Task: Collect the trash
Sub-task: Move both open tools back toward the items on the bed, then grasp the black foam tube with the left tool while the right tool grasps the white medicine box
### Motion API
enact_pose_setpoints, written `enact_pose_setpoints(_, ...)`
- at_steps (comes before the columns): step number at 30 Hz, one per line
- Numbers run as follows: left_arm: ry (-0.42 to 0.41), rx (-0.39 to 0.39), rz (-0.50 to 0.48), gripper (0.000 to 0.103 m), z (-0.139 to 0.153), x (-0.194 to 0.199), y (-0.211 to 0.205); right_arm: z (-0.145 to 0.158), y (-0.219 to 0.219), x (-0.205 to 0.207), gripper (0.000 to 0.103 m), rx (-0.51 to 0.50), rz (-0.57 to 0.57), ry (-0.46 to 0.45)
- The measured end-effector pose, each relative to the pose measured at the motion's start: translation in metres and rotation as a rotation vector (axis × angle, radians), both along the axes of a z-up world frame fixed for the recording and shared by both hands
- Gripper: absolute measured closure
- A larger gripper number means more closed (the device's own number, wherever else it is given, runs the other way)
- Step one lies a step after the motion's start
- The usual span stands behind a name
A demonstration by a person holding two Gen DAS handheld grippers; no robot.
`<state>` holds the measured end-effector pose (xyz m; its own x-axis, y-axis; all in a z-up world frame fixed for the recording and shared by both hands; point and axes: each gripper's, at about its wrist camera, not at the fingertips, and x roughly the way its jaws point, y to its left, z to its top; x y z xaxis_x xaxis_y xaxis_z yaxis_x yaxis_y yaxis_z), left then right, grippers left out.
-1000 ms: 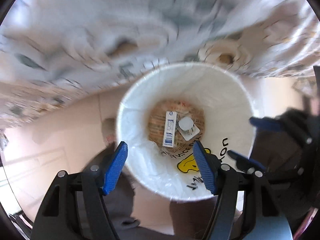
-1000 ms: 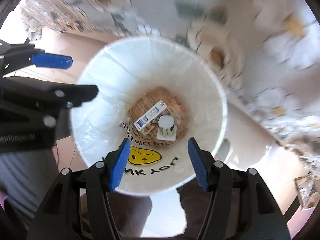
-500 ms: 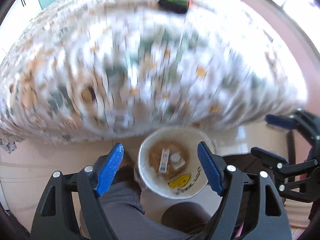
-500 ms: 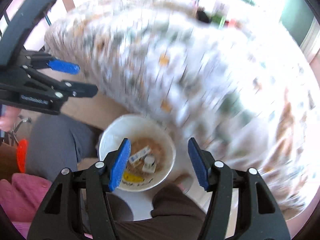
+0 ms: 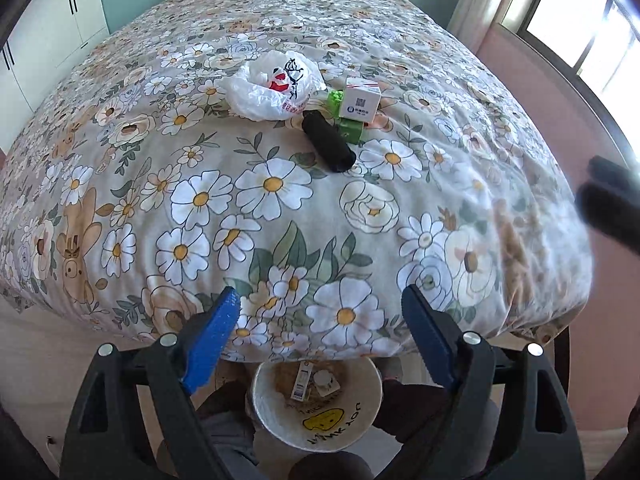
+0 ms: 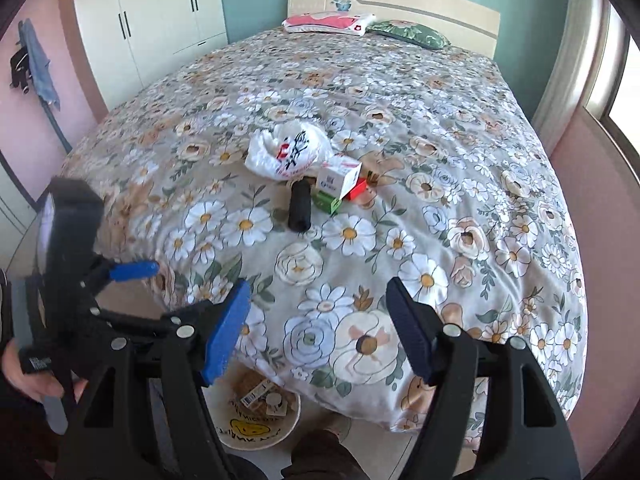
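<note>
A pile of trash lies mid-bed on the floral quilt: a crumpled white plastic bag (image 5: 276,89) (image 6: 289,149), a black cylinder (image 5: 328,142) (image 6: 300,206), a white box (image 5: 361,101) (image 6: 336,178) and green packaging (image 5: 351,130) (image 6: 326,202). A white bin (image 5: 320,420) (image 6: 256,420) lined with a smiley bag stands on the floor at the bed's foot, holding a small carton and a cup. My left gripper (image 5: 320,336) is open and empty above the bin. My right gripper (image 6: 318,330) is open and empty over the bed edge.
The bed (image 6: 460,200) fills the view, with pillows (image 6: 332,23) at the headboard. A wardrobe (image 6: 160,20) stands far left, a window (image 5: 580,32) at right. The person's legs flank the bin.
Both grippers have risen and tilted up from close over the bin to look across the bed. The trash pile has come into view. Both stay open.
</note>
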<state>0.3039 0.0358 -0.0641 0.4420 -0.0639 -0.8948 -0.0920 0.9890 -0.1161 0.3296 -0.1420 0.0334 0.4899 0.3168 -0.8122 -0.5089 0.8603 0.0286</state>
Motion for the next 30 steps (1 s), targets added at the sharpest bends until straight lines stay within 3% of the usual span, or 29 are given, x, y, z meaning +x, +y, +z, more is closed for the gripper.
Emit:
enact_pose_setpoints(5, 0.015, -0.020, 0.060, 0.018, -0.007, 0.042, -0.001, 0.018, 0.013, 0.062, 0.031, 0.038, -0.080, 0.068)
enact_pose_setpoints(9, 0.023, -0.058, 0.104, 0.018, -0.017, 0.072, 0.001, 0.009, 0.035, 0.108, 0.031, 0.028, -0.131, 0.119)
enact_pose_setpoints(20, 0.046, -0.147, 0.214, 0.018, -0.059, 0.143, 0.015, -0.065, 0.069, 0.221, 0.031, 0.058, -0.298, 0.341)
enact_pose_setpoints(30, 0.037, -0.229, 0.244, 0.018, -0.090, 0.168, 0.020, -0.119, 0.089, 0.263, 0.030, 0.041, -0.354, 0.443)
